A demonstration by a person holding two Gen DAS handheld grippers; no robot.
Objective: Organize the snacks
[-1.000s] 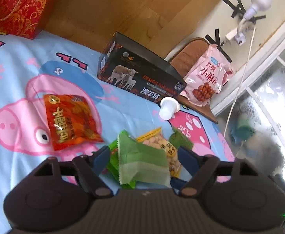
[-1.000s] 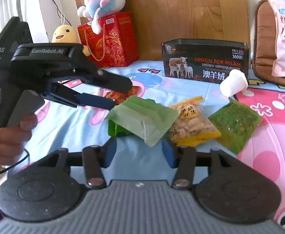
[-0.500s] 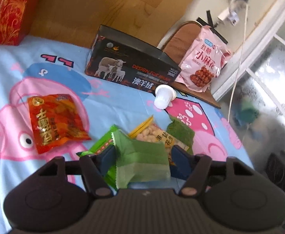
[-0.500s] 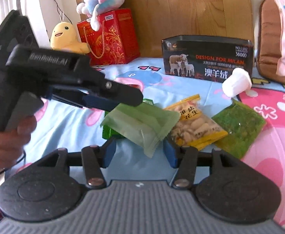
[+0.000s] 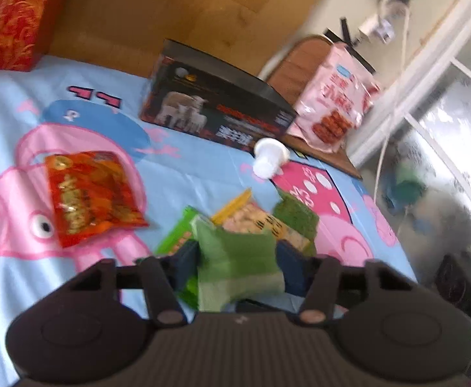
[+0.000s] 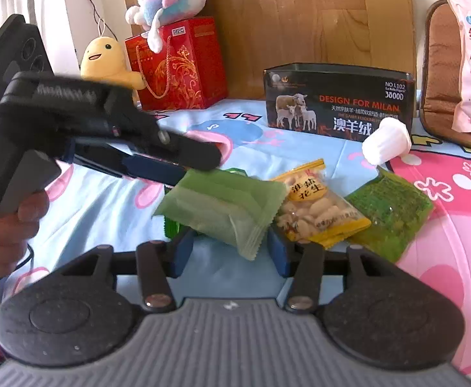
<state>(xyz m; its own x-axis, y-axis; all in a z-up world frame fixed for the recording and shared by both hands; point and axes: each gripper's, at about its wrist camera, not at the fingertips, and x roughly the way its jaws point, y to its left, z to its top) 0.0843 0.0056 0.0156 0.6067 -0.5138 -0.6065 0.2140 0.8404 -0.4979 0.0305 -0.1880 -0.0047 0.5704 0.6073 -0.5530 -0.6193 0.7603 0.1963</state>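
Left wrist view: the left gripper (image 5: pixel 237 254) sits at lower centre, clenched on a pale green packet (image 5: pixel 238 266) held between its blue fingers (image 5: pixel 187 258) and lifted off the cartoon sheet (image 5: pixel 187 167). The frame is blurred, so the grip depth is hard to judge. The likely destination is the dark sheep-print box (image 5: pixel 216 109) at upper centre. To carry well, I would keep the pinch firm on the wrapper's body, not its crimped edge, and lift clear of the peanut packet (image 5: pixel 261 225) and the dark green packet (image 5: pixel 296 216) lying just beyond. A red packet (image 5: pixel 90 193) lies apart at centre left, and a white cup (image 5: pixel 269 158) lies on its side just before the box. Whether the box holds anything cannot be told from here.

Right wrist view: the right gripper (image 6: pixel 229 251) at lower centre stands released, its fingers spread and grasping nothing. The left gripper (image 6: pixel 187 167) reaches in from the left, its tips on the pale green packet (image 6: pixel 225 206), which hangs at centre frame above another bright green wrapper (image 6: pixel 170 225). The peanut packet (image 6: pixel 316 206) and dark green packet (image 6: pixel 390 209) lie to its right. The sheep-print box (image 6: pixel 338 103) stands at upper right, open-topped, its inside hidden. A red gift bag (image 6: pixel 177 67) at upper left carries a plush toy (image 6: pixel 167 0); its contents are unseen.
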